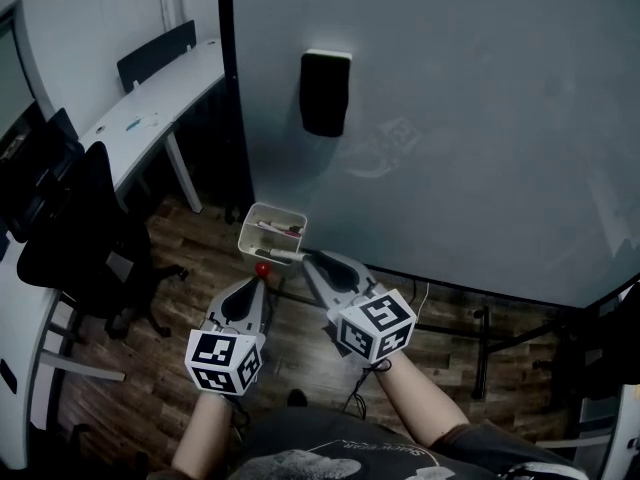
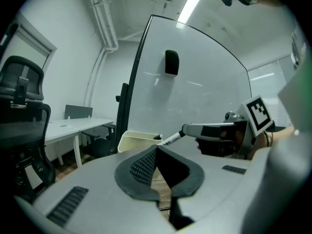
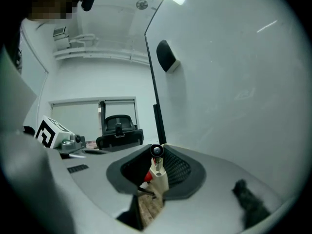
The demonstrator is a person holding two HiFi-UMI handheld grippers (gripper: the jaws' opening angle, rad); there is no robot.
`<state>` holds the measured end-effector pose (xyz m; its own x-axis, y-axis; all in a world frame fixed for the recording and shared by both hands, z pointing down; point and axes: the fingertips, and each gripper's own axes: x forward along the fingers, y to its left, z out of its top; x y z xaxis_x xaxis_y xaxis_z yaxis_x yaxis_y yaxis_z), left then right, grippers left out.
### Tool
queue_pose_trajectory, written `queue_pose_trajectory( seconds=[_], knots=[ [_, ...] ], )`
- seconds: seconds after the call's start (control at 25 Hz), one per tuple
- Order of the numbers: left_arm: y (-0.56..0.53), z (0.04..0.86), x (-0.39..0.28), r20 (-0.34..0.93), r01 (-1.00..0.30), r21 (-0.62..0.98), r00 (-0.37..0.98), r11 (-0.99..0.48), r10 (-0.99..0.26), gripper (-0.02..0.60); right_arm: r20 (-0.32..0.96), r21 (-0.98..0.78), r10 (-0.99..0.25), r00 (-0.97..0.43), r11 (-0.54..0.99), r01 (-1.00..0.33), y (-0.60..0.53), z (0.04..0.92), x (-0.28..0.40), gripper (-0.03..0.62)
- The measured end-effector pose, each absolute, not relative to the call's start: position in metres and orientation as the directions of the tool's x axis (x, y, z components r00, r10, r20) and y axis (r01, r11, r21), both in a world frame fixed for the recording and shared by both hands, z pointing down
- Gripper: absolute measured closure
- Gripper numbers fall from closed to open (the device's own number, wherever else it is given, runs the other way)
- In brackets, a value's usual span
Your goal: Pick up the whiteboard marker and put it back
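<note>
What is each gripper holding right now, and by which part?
The right gripper holds the whiteboard marker by one end, the rest sticking out past its fingers. The left gripper holds nothing.

The right hand-held gripper grips a whiteboard marker just beside the white tray.

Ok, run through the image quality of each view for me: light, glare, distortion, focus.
Head view: dim and flat, dark toward the floor, the whiteboard an even grey. Left gripper view: strong fisheye bowing the board's edge, ceiling light blown out. Right gripper view: same fisheye and black corners; the whiteboard marker, end-on near the lens, looks slightly soft.
</note>
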<state>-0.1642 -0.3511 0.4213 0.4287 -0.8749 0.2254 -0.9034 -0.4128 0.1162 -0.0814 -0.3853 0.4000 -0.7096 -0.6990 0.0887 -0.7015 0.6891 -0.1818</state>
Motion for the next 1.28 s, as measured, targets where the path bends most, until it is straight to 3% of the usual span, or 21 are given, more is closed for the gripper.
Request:
queue_pose_trajectory(
  seconds=[0.28,1.28],
  knots=[
    [-0.324,0.402,-0.138,0.188,-0.904,0.103,0.427,-0.414,-0.885,0.568,0.021,-0.179,-0.722,-0.691,0.677,-0.714,-0.356,0.369,-0.043,0.511],
    [-0.125,0.394,-0.036,0.166,-0.915,0.07,0.403,-0.396,-0.9,0.569,0.089,-0.217,-0.679,-0.729,0.701,-0.68,-0.144,0.403,0.056,0.511]
  ],
)
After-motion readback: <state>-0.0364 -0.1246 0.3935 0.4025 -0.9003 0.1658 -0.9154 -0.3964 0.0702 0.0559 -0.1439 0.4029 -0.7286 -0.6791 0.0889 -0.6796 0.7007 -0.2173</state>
